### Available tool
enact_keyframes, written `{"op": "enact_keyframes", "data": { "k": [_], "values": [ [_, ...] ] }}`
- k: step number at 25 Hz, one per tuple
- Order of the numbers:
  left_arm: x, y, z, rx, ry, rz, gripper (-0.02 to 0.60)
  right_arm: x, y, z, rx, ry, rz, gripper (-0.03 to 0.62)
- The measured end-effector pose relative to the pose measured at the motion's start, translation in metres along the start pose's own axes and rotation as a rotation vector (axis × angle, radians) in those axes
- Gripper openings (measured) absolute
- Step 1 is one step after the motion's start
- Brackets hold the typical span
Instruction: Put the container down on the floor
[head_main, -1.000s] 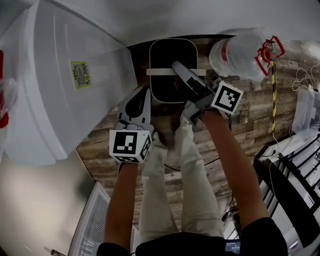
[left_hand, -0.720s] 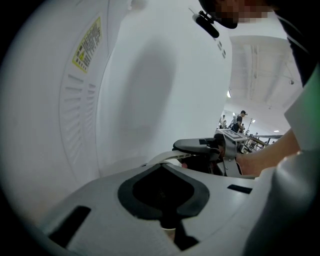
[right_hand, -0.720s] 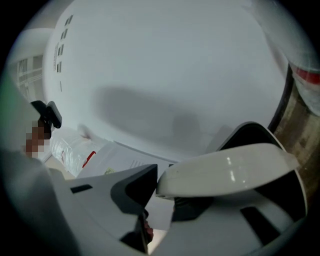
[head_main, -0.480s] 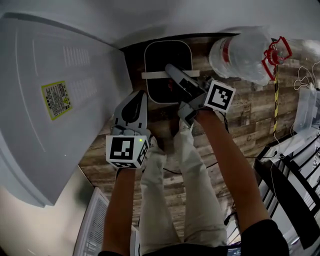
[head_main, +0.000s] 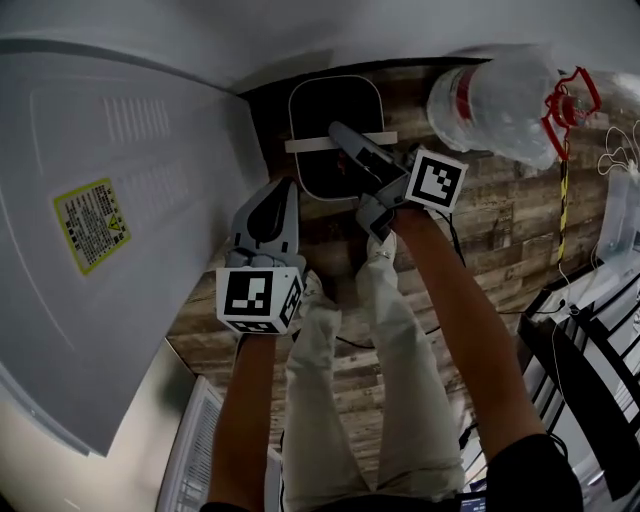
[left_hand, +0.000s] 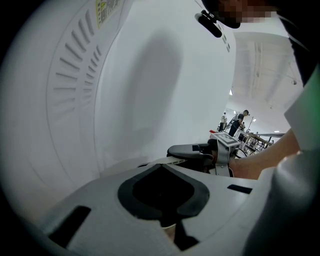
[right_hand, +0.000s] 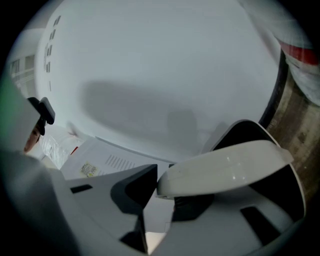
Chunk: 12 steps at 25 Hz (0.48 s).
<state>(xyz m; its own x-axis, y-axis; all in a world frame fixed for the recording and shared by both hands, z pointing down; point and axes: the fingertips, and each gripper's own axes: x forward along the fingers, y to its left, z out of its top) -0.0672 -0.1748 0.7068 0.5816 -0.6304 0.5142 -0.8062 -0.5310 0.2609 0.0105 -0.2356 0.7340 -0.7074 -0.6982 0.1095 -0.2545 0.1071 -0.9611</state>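
We hold the container (head_main: 320, 110) by its handle (head_main: 305, 145), right gripper (head_main: 345, 140) jaws clamped narrowly on it, just beside the appliance (head_main: 120, 250). Left gripper (head_main: 280, 195) jaws are together, empty. A swinging container could strike the appliance or tip on the floor (head_main: 480, 220).

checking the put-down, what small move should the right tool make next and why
Probably lower the right tool straight down until the container rests on the wooden floor, then open. Its jaws are shut on the white handle, so the container seems to hang from it, and floor contact isn't visible.
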Motion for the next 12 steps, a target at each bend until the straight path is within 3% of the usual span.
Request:
{"op": "enact_keyframes", "data": {
  "k": [12],
  "values": [
    [0.011, -0.004, -0.031, -0.006, 0.029, -0.014, 0.018, 0.005, -0.042, -0.020, 0.038, 0.029, -0.031, 0.084]
  ]
}}
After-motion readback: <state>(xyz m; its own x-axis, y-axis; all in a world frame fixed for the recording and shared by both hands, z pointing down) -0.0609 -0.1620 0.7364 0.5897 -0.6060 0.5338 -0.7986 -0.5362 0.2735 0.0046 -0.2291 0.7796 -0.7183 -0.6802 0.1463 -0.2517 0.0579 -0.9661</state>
